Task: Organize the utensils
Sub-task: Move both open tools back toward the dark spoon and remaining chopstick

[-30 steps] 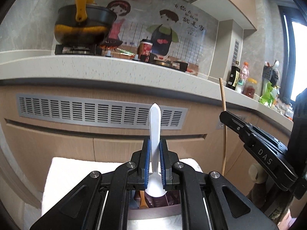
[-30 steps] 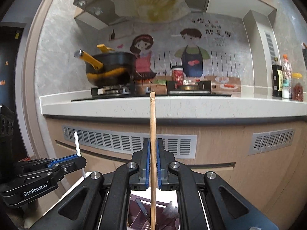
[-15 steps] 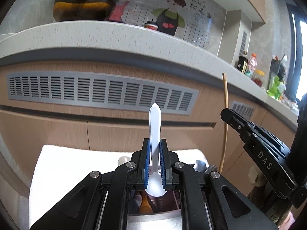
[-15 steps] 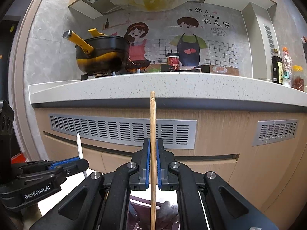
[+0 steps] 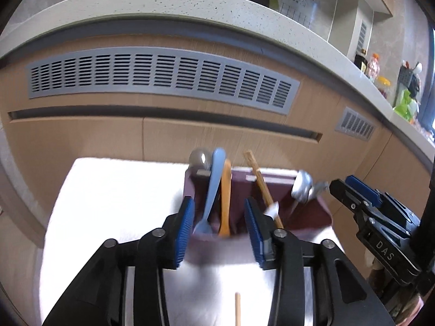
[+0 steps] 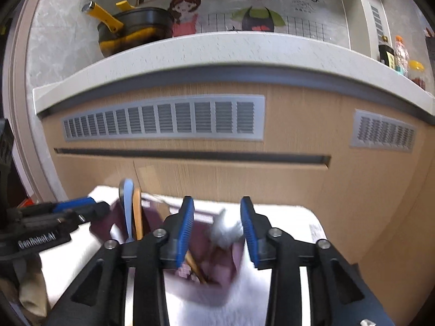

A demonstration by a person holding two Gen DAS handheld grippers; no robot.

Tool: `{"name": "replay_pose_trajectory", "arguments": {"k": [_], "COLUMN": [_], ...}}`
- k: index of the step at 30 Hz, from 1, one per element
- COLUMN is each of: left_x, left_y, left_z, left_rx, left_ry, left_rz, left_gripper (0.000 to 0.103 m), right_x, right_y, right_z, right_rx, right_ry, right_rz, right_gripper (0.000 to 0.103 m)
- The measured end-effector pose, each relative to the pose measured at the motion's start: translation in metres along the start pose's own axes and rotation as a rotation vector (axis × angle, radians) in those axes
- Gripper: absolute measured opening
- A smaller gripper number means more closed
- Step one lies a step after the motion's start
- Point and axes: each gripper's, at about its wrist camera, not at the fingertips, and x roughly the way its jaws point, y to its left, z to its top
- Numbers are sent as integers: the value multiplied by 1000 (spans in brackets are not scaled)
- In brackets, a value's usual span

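Observation:
A maroon utensil holder point(image 5: 272, 187) stands on a white towel point(image 5: 114, 190). My left gripper point(image 5: 218, 203) hangs just above its left compartment with its jaws opening. The pale blue spoon point(image 5: 214, 179) leans there between the pads, free of both, beside an orange spoon point(image 5: 225, 198). A wooden chopstick point(image 5: 261, 182) leans in the middle compartment. Metal spoons point(image 5: 301, 184) fill the right end. In the right wrist view my right gripper point(image 6: 216, 201) is over the holder point(image 6: 209, 296), jaws opening. The chopstick point(image 6: 194, 266) lies loose below its left pad.
A wooden cabinet front with grey vents point(image 5: 163, 73) rises right behind the towel, under a pale counter edge point(image 6: 217, 46). A pot point(image 6: 136, 30) and bottles point(image 6: 386, 51) sit on the counter. Another wooden stick point(image 5: 237, 308) lies on the towel near me.
Both grippers sank toward the holder and tipped downward. Each went from shut to open: the blue spoon and the chopstick were let go into the holder.

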Motion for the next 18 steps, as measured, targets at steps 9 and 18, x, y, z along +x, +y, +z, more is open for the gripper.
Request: {"name": "replay_pose_trajectory", "arguments": {"k": [9, 18], "left_x": [-42, -65], "left_y": [3, 8], "left_z": [-67, -134], "left_rx": [20, 45], "left_ry": [98, 203], "left_rz": [57, 122], "left_gripper": [69, 76], "right_x": [-48, -64], "right_y": [15, 40], "right_z": [-47, -105], "right_rx": [-49, -132], "right_ry": [83, 264], "right_rz": [-11, 5], "right_gripper": [88, 95]}}
